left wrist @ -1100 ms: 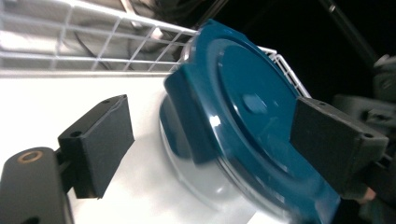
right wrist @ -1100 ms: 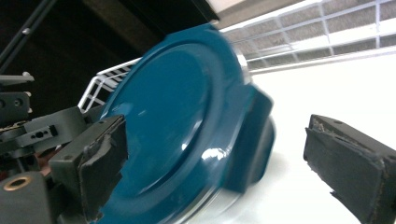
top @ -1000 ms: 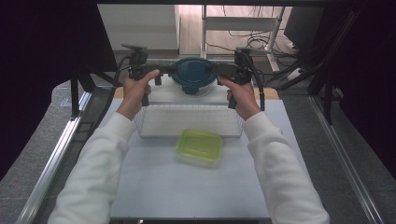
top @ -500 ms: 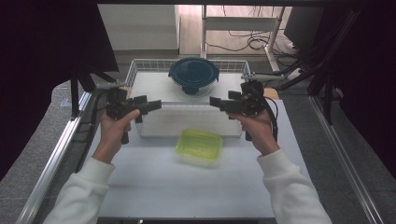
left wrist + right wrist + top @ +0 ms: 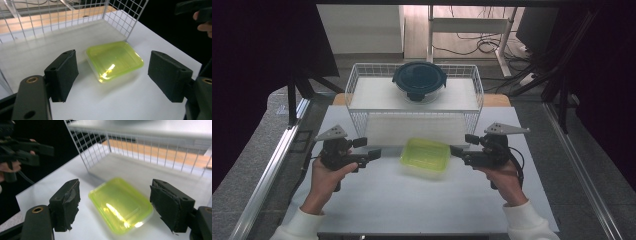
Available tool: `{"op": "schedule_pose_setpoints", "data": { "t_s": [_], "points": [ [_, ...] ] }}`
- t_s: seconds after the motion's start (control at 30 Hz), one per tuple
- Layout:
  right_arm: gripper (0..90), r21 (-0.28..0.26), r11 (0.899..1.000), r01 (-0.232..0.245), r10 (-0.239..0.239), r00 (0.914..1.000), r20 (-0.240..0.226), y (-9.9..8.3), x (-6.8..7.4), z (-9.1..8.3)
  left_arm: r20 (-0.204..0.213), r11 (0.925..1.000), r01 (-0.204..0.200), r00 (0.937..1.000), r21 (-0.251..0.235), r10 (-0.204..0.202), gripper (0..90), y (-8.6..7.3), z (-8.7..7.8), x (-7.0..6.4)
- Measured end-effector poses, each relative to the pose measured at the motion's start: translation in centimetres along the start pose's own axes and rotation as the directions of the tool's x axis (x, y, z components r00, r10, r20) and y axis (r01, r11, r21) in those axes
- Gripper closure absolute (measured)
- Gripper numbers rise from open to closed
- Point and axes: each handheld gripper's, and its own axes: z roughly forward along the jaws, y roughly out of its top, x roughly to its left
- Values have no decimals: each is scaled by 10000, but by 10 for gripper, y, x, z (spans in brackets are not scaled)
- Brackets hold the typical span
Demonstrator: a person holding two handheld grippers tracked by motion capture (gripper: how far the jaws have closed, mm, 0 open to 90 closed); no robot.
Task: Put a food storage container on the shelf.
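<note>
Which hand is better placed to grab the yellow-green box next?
Neither clearly. The left tool and right tool flank the yellow-green box, both open, facing it and about equally near; the right looks marginally nearer.

Box [image 5: 425, 155] sits mid table [image 5: 412, 210], rack [image 5: 414, 100] at its 12 w/ bowl [image 5: 419, 80] on top. Left gripper [image 5: 373, 154] at box's 9, right gripper [image 5: 455, 151] at 3, both apart from it.

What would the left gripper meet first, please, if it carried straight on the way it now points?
Most likely the yellow-green translucent plastic container lying on the white table; the left gripper, jaws open, points at its side.
</note>
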Motion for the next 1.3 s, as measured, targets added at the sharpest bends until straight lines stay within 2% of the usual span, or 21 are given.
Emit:
{"op": "schedule_pose_setpoints", "data": {
  "t_s": [0.03, 0.1, 0.17, 0.27, 0.3, 0.37, 0.43, 0.5, 0.6, 0.63, 0.87, 1.3],
  "points": [
    [229, 269, 9996, 16, -14, 10000, -58, -11, 0, 0, -20, 10000, 40, 10000, 60, -40, 219, -4, 1, -2],
    [228, 400, 9992, 63, -64, 10000, 23, -16, 0, 1, 112, 9995, 116, 9999, 289, -120, 224, -12, 3, -5],
    [227, 792, 9966, 212, -220, 9997, 88, -30, 1, 5, 138, 9974, -27, 9999, 718, 17, 207, -24, 7, -14],
    [228, 1053, 9939, 341, -365, 9991, 207, -38, 1, 8, 168, 9959, 1, 9999, 900, -16, 195, -33, 9, -17],
    [235, 1206, 9923, 286, -311, 9993, 186, -45, -1, 10, 53, 9947, 97, 9999, 1026, -103, 191, -43, 12, -18],
    [250, 1391, 9898, 293, -328, 9992, 226, -51, -2, 13, -184, 9927, 228, 9996, 1184, -207, 193, -52, 15, -19],
    [264, 1565, 9870, 369, -417, 9988, 273, -56, -4, 16, -349, 9890, -23, 9994, 1481, 75, 203, -57, 20, -23],
    [266, 1703, 9848, 351, -414, 9986, 336, -59, -5, 19, -345, 9855, -131, 9992, 1694, 192, 203, -62, 25, -25],
    [266, 1787, 9832, 366, -445, 9982, 405, -62, -6, 21, -398, 9835, -150, 9990, 1800, 225, 204, -64, 30, -23],
    [267, 1878, 9813, 432, -527, 9975, 461, -64, -6, 23, -333, 9842, -4, 9994, 1773, 64, 202, -65, 30, -21],
    [275, 1889, 9809, 464, -588, 9964, 608, -64, -7, 23, -407, 9858, 318, 9988, 1647, -254, 207, -66, 28, -13],
    [296, 1964, 9798, 369, -523, 9959, 739, -64, -12, 23, -424, 9825, 312, 9988, 1837, -238, 198, -68, 31, -12]
  ]
}}
